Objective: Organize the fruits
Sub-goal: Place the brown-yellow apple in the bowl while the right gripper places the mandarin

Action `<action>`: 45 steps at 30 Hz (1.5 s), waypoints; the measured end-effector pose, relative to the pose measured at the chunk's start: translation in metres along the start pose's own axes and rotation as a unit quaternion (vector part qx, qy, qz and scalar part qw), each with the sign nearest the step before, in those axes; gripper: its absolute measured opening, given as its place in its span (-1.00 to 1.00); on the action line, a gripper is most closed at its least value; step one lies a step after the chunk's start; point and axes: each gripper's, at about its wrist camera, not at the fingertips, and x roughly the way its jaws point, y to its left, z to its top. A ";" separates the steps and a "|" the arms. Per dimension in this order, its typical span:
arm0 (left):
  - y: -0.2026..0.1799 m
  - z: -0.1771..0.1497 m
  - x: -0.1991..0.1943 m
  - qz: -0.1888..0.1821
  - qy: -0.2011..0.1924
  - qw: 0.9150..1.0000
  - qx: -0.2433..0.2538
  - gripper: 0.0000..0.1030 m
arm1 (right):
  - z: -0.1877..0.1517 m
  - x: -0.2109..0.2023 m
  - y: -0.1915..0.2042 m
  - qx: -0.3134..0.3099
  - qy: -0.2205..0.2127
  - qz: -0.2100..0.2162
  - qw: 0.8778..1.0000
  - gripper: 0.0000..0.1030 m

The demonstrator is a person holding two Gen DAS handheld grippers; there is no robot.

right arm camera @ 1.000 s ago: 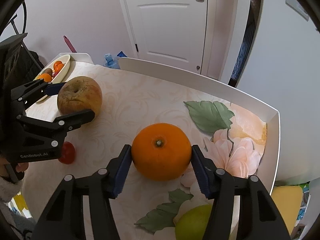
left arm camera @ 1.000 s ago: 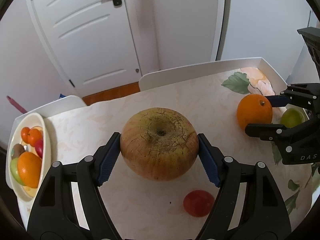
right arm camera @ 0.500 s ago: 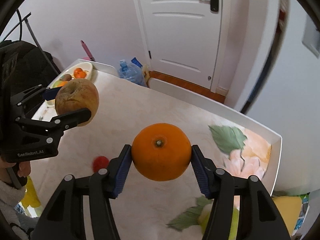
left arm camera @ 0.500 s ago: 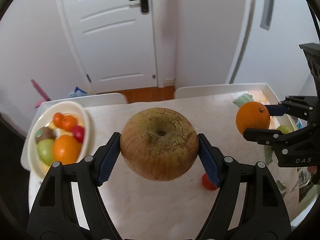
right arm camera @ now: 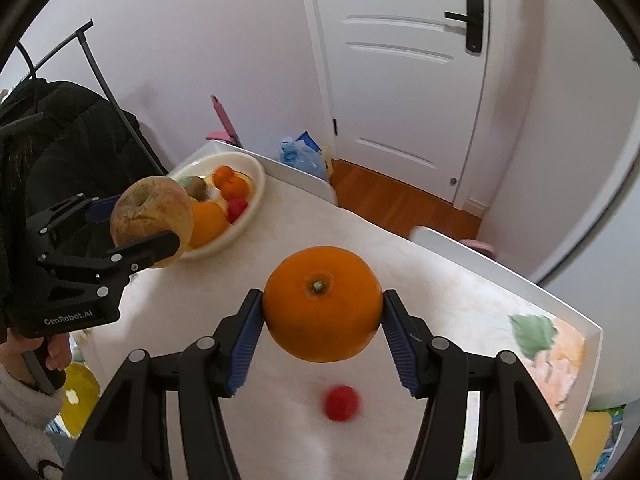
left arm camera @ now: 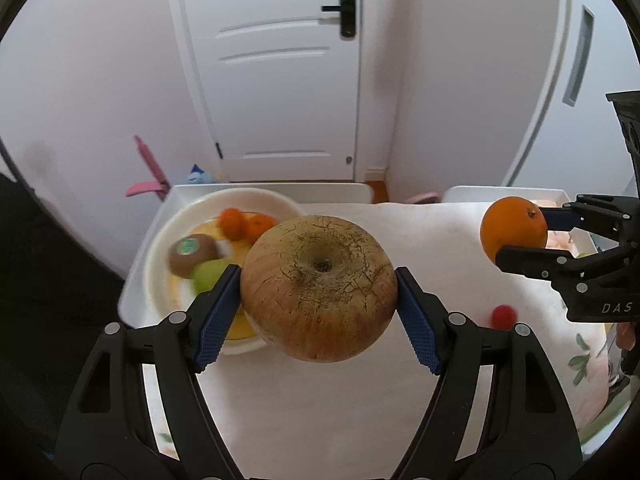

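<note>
Left wrist view first: your left gripper (left arm camera: 319,292) has its blue pads pressed to both sides of a big, russeted apple (left arm camera: 319,288), jaws set wide around it, and the apple hangs in the air at frame centre, overlapping the near rim of the white bowl (left arm camera: 160,240). In that bowl, left of centre, you can read a kiwi (left arm camera: 193,249) with a sticker, a green fruit (left arm camera: 209,274) and two small tangerines (left arm camera: 246,223). Over at the right edge your right gripper (left arm camera: 520,234) carries the orange (left arm camera: 514,226), and a small red fruit (left arm camera: 503,316) lies on the pale tabletop (left arm camera: 440,240) below it.

Right wrist view now: your right gripper (right arm camera: 322,316) is clamped on the orange (right arm camera: 322,302), jaws about half closed, fruit dead centre and clear of the tabletop (right arm camera: 320,232). Only here do you see a hand (right arm camera: 56,354) and a fuzzy pale sleeve at lower left, a dark coat on a rack, the blue packet by the door, and the leaf print on the right. The left gripper (right arm camera: 146,220) holds the apple (right arm camera: 152,216) right in front of the bowl (right arm camera: 248,216). The red fruit (right arm camera: 341,397) sits low, under the orange.

Against a second ago: both fruits were down at the tabletop; now both are lifted, and the bowl has slid from the far left edge to just behind the apple.
</note>
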 end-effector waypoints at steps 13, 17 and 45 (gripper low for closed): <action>0.107 -0.005 0.014 0.019 0.006 1.000 -0.005 0.55 | 0.042 0.044 0.082 0.003 -0.003 0.000 1.000 0.06; 0.126 -0.011 0.028 0.017 0.015 1.000 -0.001 0.55 | 0.052 0.055 0.096 0.007 -0.003 -0.002 1.000 0.06; 0.141 -0.018 0.062 -0.018 0.006 0.999 0.038 1.00 | 0.090 0.106 0.115 0.027 0.009 -0.009 1.000 0.06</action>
